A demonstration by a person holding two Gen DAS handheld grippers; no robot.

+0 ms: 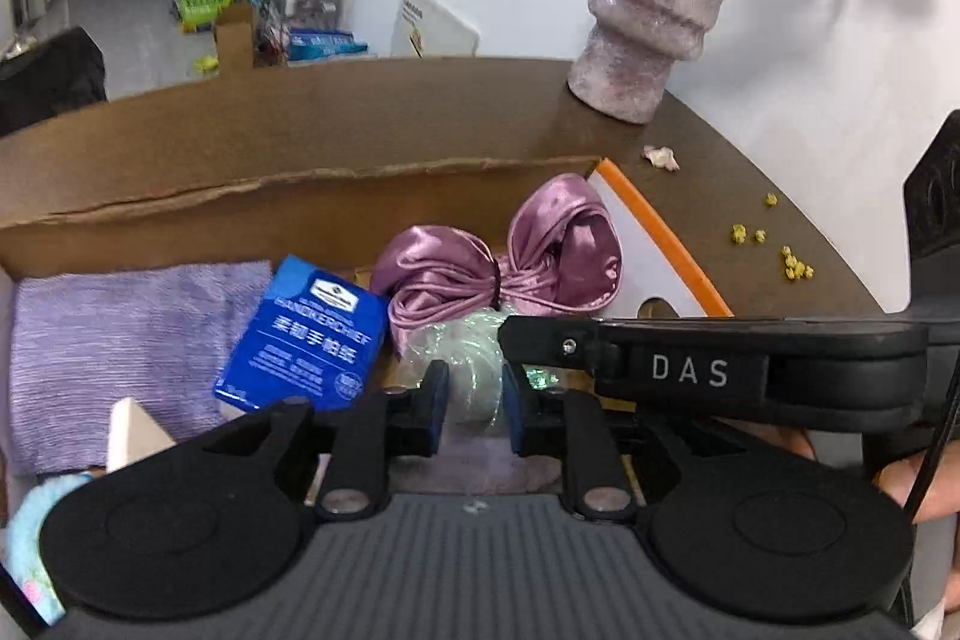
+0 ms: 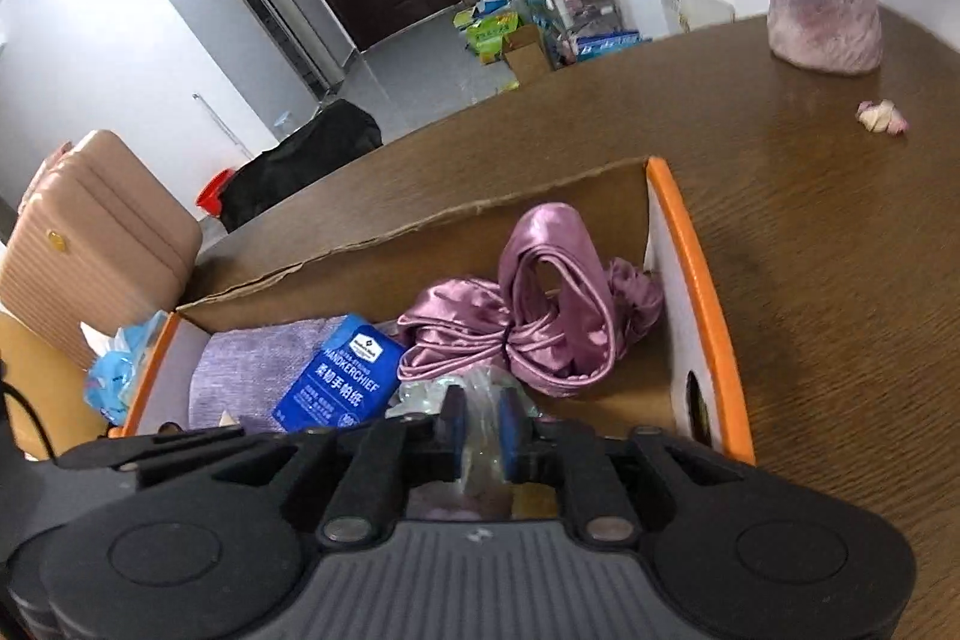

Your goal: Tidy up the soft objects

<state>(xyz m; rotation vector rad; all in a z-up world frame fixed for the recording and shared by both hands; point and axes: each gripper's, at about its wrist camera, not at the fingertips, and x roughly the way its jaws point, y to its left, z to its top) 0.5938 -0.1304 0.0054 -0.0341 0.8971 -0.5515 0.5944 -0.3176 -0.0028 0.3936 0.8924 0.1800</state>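
Left wrist view: the left gripper [image 1: 474, 403] sits at lower centre, its blue pads narrowly apart and pressed on a clear plastic bag [image 1: 465, 340] that fills the gap. The other tool, marked DAS, crosses the frame from the right just above it. Right wrist view shows the right gripper [image 2: 480, 427] at lower centre, likewise clamped on the bag [image 2: 480, 388]. Beyond the bag, inside the box [image 1: 300, 202], lie a pink satin bundle [image 1: 510, 262] at centre, a blue tissue pack [image 1: 303, 334] to its left, and a purple cloth [image 1: 120, 340] further left. A vase [image 1: 654, 16] stands on the table [image 1: 750, 172] at upper right.
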